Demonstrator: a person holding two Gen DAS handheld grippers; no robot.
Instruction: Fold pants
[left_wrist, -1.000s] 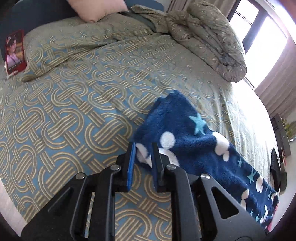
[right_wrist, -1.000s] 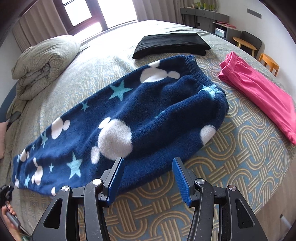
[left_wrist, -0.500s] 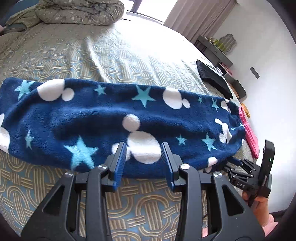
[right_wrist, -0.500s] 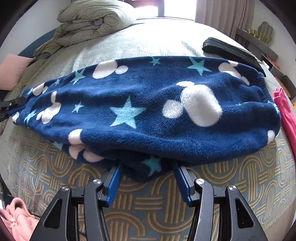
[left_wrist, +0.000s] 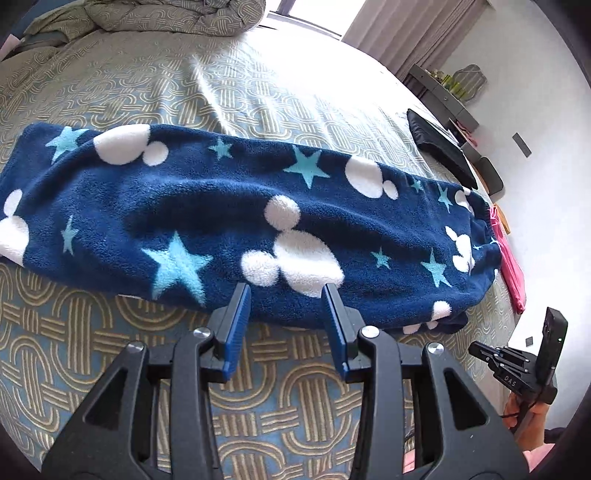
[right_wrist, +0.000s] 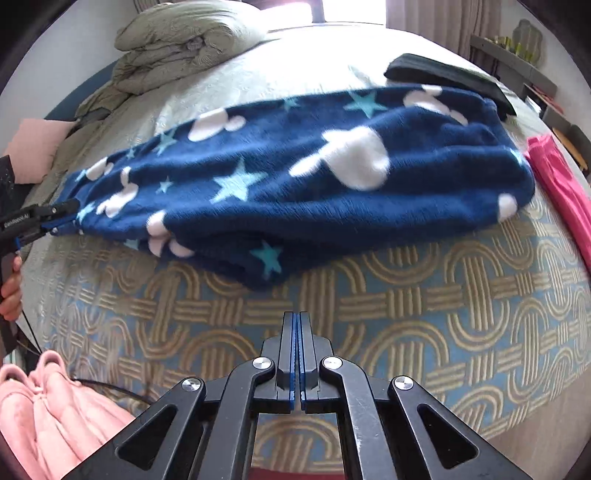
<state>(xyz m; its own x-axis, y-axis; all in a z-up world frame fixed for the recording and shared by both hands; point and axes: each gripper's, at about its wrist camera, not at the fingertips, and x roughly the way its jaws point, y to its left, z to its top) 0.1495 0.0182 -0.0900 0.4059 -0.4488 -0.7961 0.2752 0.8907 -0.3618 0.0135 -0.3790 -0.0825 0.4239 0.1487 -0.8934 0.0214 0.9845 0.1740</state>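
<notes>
Dark blue fleece pants (left_wrist: 229, 206) with light stars and white mouse shapes lie lengthwise across the patterned bedspread (left_wrist: 92, 332), folded leg on leg. My left gripper (left_wrist: 286, 291) is open, its blue pads hovering over the near long edge of the pants, and no cloth is visibly pinched. In the right wrist view the pants (right_wrist: 295, 177) lie ahead, and the left gripper (right_wrist: 72, 212) shows at their cuff end. My right gripper (right_wrist: 296, 317) is shut on nothing, above bare bedspread short of the pants. It also shows in the left wrist view as the right gripper (left_wrist: 476, 349).
A rolled duvet (right_wrist: 184, 33) lies at the head of the bed. A folded black garment (right_wrist: 447, 77) and a pink garment (right_wrist: 561, 184) lie beyond the waistband end. A pink pillow (right_wrist: 33, 147) is at the left and a pink fluffy sleeve (right_wrist: 44, 406) is low left.
The left gripper swung from the cuff end to the pants' long near edge and opened wider. The right gripper closed from open and drew back off the pants' edge.
</notes>
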